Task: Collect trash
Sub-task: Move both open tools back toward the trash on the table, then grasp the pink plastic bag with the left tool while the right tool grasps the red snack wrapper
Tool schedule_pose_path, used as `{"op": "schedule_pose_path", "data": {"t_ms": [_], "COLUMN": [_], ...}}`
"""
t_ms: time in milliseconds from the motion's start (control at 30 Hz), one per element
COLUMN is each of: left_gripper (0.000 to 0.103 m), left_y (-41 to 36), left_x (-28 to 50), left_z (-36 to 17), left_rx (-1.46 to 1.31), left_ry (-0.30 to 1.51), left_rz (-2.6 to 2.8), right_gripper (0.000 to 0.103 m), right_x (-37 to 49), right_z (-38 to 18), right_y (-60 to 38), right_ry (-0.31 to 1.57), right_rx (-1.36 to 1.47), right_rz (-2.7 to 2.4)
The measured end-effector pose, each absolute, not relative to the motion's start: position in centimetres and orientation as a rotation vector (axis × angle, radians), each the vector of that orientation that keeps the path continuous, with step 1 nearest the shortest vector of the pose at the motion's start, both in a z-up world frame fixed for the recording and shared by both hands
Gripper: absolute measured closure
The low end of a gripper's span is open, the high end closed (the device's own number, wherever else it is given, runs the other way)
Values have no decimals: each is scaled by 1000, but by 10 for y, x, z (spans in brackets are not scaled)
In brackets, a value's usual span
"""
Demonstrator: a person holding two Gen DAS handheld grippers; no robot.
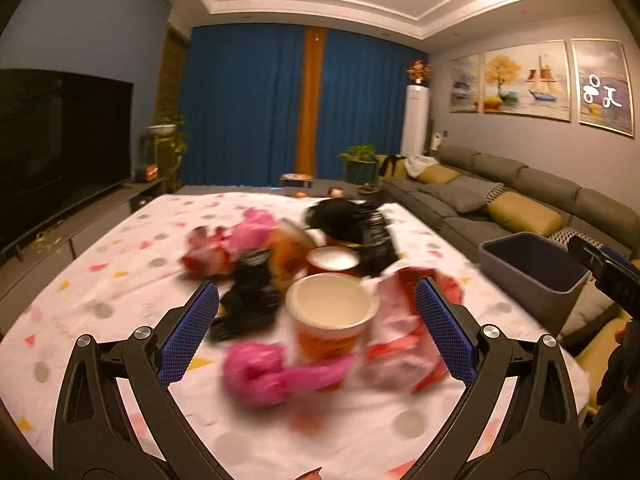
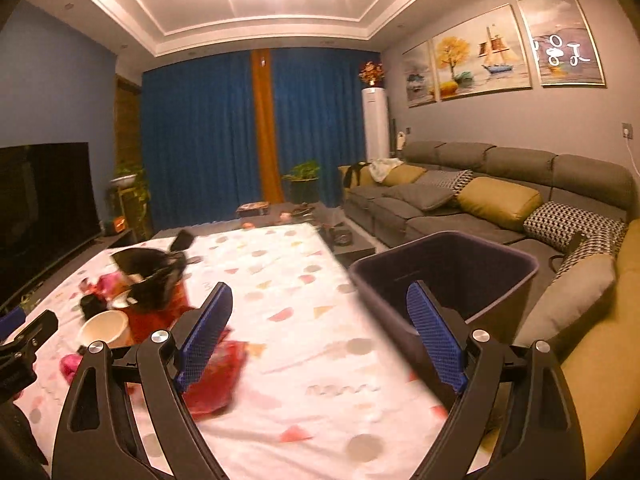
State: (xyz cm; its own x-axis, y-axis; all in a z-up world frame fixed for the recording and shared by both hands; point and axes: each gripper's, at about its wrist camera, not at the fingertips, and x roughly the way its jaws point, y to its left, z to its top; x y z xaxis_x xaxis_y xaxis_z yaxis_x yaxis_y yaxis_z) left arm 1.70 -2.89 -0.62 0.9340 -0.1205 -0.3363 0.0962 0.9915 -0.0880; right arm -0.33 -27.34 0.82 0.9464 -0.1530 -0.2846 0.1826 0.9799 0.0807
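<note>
Blur smears most of the trash heap in my left wrist view, so I can name only some of it. A paper cup (image 1: 332, 316) stands upright at frame centre, mouth up; a second, smaller cup (image 1: 332, 260) sits just behind it. Pink plastic (image 1: 272, 372) lies crumpled low in the frame, its tail running toward the right under the cup. A red-and-white wrapper (image 1: 400, 340) is partly hidden by my left claw's right finger. A black bag (image 1: 348, 220) and more black scraps (image 1: 248, 300) are too smeared for me to tell their shape.

My left claw (image 1: 316, 332) is spread wide, holding nothing, with the paper cup framed between its fingers. My right claw (image 2: 320, 340) is likewise spread and empty above the tablecloth (image 2: 304, 280); its left finger covers part of a red wrapper (image 2: 216, 380) at lower left of that view.

The trash bin (image 2: 452, 264) stands at the table's right edge, mouth open upward, its near wall cut by the right claw's finger. In the left view the bin (image 1: 532, 268) shows at right, with the other claw's black body intruding at the frame edge.

A grey sofa (image 2: 480, 192) fills the right, a television (image 1: 60, 140) the left, blue curtains (image 1: 248, 104) the far wall.
</note>
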Motion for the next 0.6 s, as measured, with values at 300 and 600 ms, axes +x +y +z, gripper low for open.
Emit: {"op": "schedule_pose_path", "data": {"t_ms": [300, 600], "left_gripper": [6, 7], "left_y": [21, 29], "left_x": [7, 35], "left_z": [-24, -49], "left_rx": [-65, -99], "left_ry": [392, 523], "left_rz": [-90, -144], "right_gripper": [17, 17], "right_x": [10, 22], "right_z": [-4, -12], "right_y": [-226, -216], "right_ry": [324, 349], "right_rx": [93, 83], "right_rz": [-102, -80]}}
